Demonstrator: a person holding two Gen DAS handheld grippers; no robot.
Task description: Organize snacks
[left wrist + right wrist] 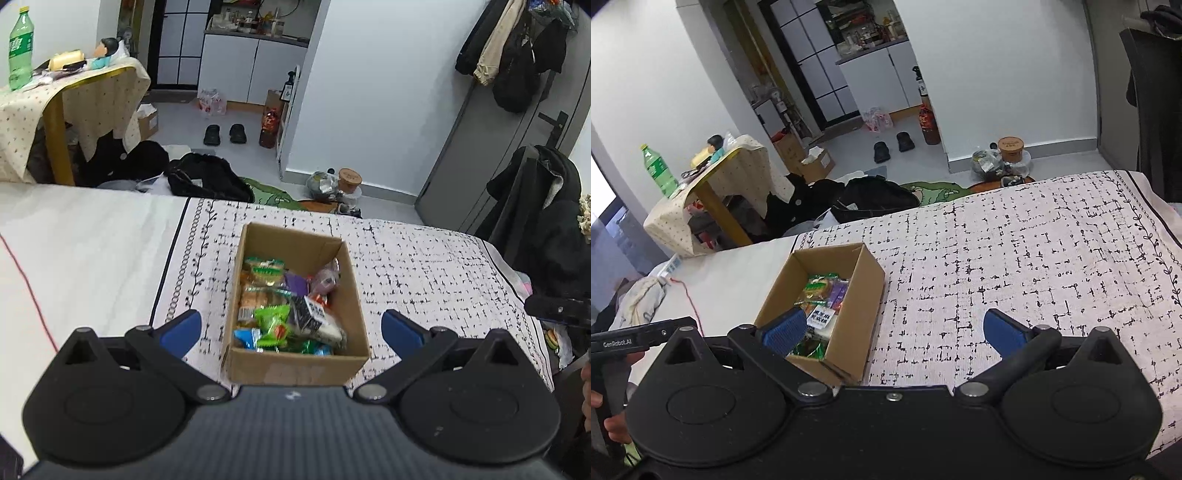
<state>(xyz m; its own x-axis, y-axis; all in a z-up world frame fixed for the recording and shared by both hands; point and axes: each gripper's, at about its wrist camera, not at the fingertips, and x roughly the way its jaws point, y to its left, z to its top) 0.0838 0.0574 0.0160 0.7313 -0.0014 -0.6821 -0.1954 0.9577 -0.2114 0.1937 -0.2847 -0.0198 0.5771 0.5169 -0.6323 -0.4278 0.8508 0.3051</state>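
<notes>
An open cardboard box (341,295) stands on the patterned cloth and holds several wrapped snacks (284,310) in green, orange, purple and black-and-white packs. My left gripper (291,328) is open and empty, its blue pads spread either side of the box's near end, above it. In the right wrist view the same box (864,288) sits to the left. My right gripper (895,328) is open and empty, its left fingertip (785,328) over the box's near corner, its right one over bare cloth.
A white cloth with black marks (1034,258) covers the right part of the surface; the left part is plain white with a red cable (687,295). Beyond the far edge are a small draped table with a green bottle (20,48), bags and clothes on the floor.
</notes>
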